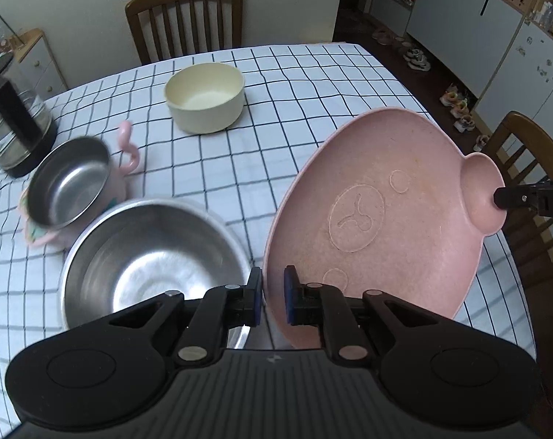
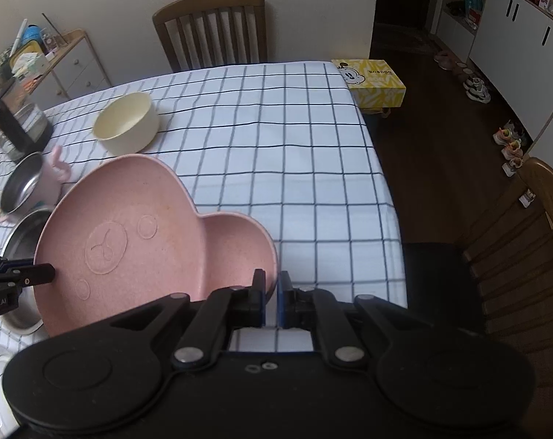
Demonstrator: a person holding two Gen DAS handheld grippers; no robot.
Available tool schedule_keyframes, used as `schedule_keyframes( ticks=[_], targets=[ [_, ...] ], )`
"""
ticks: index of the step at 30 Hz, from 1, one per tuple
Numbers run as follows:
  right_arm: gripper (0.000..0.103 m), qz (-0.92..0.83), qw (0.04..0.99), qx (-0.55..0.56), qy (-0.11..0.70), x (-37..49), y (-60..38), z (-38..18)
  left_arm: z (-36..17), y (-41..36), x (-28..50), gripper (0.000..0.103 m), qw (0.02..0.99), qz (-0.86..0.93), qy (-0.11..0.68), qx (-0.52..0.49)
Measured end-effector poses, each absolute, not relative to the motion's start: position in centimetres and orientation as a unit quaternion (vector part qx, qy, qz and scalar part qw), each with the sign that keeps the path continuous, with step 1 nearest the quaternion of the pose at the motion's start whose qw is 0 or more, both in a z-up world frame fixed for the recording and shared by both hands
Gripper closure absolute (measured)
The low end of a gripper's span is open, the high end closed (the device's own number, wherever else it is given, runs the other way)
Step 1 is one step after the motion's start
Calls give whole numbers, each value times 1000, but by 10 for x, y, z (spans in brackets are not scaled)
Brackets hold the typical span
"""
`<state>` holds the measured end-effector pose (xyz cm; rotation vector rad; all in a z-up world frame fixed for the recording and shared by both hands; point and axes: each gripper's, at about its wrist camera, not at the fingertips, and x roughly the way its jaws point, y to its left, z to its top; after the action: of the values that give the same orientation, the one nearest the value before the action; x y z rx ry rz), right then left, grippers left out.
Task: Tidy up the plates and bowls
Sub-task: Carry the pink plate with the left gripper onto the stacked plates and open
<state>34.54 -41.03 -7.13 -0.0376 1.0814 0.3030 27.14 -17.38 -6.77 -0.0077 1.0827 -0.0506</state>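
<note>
A pink bear-face plate (image 1: 375, 216) (image 2: 130, 241) is held tilted above the checked tablecloth (image 1: 276, 109) (image 2: 276, 153). My left gripper (image 1: 273, 294) is shut on its near rim; it shows at the left edge of the right wrist view (image 2: 42, 274). My right gripper (image 2: 271, 300) is shut on the plate's ear rim, and its tip shows in the left wrist view (image 1: 503, 197). A large steel bowl (image 1: 152, 267) (image 2: 20, 241) sits just left of the plate. A small steel bowl in a pink cup (image 1: 71, 186) (image 2: 23, 186) and a cream bowl (image 1: 205, 97) (image 2: 128, 122) stand farther back.
A glass kettle (image 1: 14, 124) (image 2: 18, 124) stands at the table's left. Wooden chairs stand at the far side (image 1: 185, 18) (image 2: 212, 29) and on the right (image 1: 532, 190) (image 2: 525, 256). A yellow box (image 2: 373, 80) sits beyond the far right corner. The table's right edge drops to dark floor.
</note>
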Motion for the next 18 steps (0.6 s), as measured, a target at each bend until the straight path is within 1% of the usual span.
schedule_keyframes(
  ticks=[11, 18],
  targets=[
    [97, 161, 844, -22, 511, 271, -373, -46, -51, -129, 178, 92, 856, -22, 517, -27],
    [97, 169, 840, -35, 515, 220, -338, -44, -56, -90, 117, 92, 852, -26, 522, -33]
  ],
)
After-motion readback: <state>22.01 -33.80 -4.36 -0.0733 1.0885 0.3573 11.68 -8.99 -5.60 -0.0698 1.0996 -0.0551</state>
